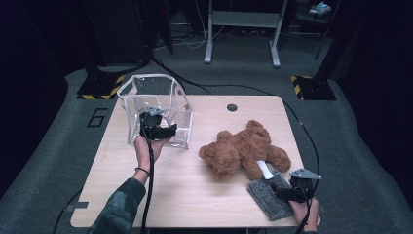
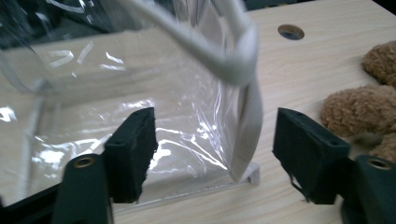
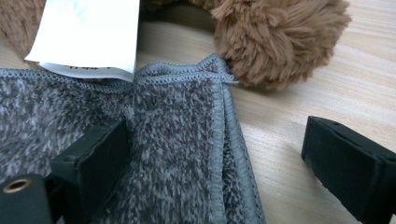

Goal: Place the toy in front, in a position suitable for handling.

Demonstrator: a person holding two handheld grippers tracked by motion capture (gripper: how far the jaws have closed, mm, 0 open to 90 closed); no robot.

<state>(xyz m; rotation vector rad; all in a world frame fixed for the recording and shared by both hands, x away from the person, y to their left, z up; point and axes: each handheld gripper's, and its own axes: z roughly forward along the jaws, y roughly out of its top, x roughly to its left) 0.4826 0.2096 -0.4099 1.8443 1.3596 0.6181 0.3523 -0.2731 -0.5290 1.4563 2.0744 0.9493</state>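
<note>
Two grippers at work, one thing each. Left gripper (image 2: pixel 212 154) at the clear plastic bag (image 1: pixel 155 105): jaws spread, straddling the bag's near corner edge, white-trimmed rim (image 2: pixel 233 60) above and between them, pads not pressing yet. Bag standing upright, mouth open, nothing visible inside. Right gripper (image 3: pixel 212 163) over the grey folded cloth (image 3: pixel 154 149): jaws spread, left jaw resting on the pile, right jaw off the cloth over bare table (image 1: pixel 195 185), cloth's stitched edge between them. Brown teddy bear (image 1: pixel 243 148) just beyond the right jaws, paw touching the cloth's far corner, white tag (image 3: pixel 88 37) lying over the cloth's far edge. Step judged: setting up grips, bag steadied for loading. Next likely: close left jaws on the bag corner to hold it; close right jaws on the cloth edge, clear of the tag.
</note>
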